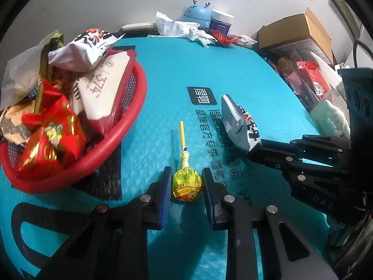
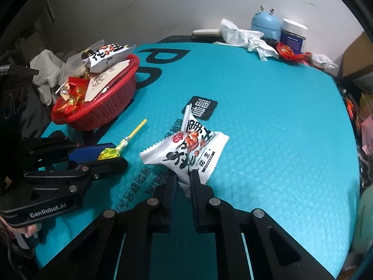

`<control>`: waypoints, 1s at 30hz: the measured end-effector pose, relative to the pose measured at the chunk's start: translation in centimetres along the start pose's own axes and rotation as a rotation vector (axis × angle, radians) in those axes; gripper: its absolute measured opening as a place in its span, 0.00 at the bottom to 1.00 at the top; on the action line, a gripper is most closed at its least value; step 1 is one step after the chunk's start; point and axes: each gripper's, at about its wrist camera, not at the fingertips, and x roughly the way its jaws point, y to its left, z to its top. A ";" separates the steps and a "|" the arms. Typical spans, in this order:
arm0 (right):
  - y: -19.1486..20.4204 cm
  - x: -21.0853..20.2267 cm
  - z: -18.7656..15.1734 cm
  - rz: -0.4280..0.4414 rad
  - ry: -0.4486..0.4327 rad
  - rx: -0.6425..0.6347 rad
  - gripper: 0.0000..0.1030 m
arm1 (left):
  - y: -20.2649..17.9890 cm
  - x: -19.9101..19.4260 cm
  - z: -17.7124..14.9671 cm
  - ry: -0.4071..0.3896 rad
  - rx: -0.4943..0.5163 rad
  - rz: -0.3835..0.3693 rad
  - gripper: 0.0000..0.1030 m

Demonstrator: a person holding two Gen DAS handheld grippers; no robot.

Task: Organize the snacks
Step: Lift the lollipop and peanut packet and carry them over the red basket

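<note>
The desk (image 1: 256,74) wears a teal dimpled, matt foam cover. The basket (image 1: 130,126) is glossy red plastic mesh. The lollipop (image 1: 186,184) has a shiny crinkled foil wrapper; the peanut packet (image 2: 186,154) is smooth glossy film.

Basket (image 1: 130,121) at mat's (image 1: 268,74) left edge, packets piled in it. Lollipop (image 1: 186,182) mid-mat near front edge. Peanut packet (image 2: 188,151) right of lollipop. Jar (image 1: 221,22) beyond mat's far edge.

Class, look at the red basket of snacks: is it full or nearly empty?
Full. The red basket is heaped above its rim with snack packets, and a white peanut packet sits on top.
</note>
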 end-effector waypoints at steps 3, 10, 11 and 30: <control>0.1 -0.7 -0.7 -0.006 0.003 0.009 0.11 | -0.3 -0.6 -0.8 0.007 -0.010 -0.020 0.24; 1.2 -2.7 -3.2 -0.008 0.023 0.000 0.11 | -1.7 -2.2 -2.9 0.020 0.004 -0.042 0.24; 1.5 -3.0 -3.7 -0.005 0.030 -0.001 0.11 | -1.8 -2.4 -3.2 0.024 0.009 -0.045 0.24; 1.7 -6.2 -6.3 0.039 -0.005 0.180 0.57 | -2.3 -5.1 -6.6 0.019 -0.004 -0.059 0.24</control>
